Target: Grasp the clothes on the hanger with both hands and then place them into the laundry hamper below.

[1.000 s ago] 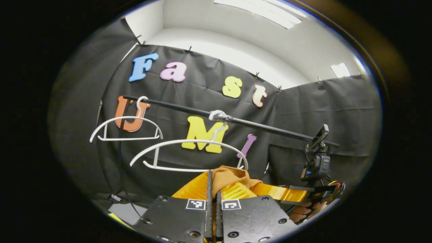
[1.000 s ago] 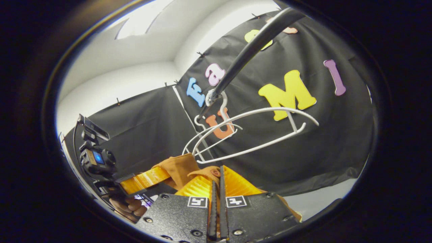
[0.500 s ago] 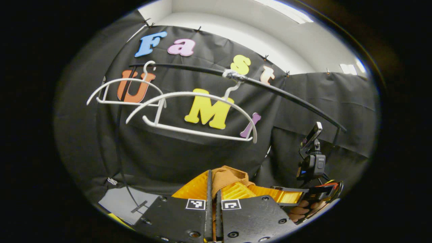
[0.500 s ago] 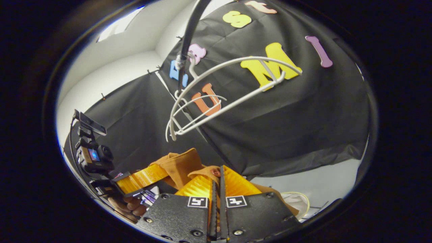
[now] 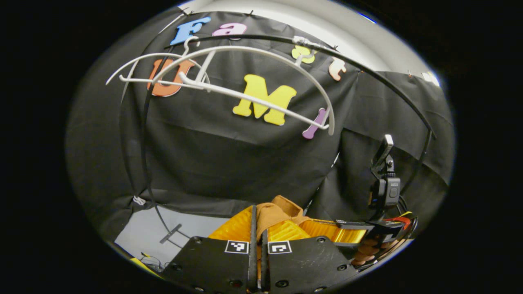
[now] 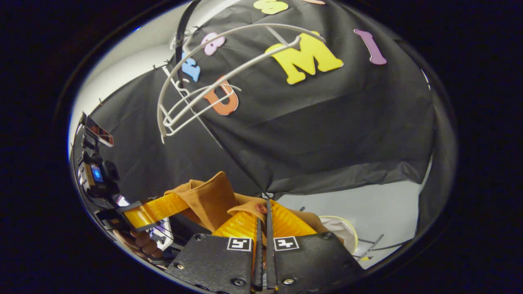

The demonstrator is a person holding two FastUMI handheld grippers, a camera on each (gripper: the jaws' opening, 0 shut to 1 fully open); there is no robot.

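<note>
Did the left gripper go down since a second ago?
Yes. In the left gripper view the white hanger and rail sit higher than before, so the left gripper, shut on the brown garment, has moved down.

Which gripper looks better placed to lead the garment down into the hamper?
Probably the right gripper: its view shows the hamper just beyond it. Both it and the left gripper clamp the garment.

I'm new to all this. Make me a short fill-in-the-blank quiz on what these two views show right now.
1. Both tongs, left and right, are shut on a brown ____.
2. The two white hangers on the rail are ____ of clothes.
3. The hangers sit ____ the tongs.
4. A ____ holds the left tongs in the right gripper view.

Missing words: garment; bare; above; hand
</note>
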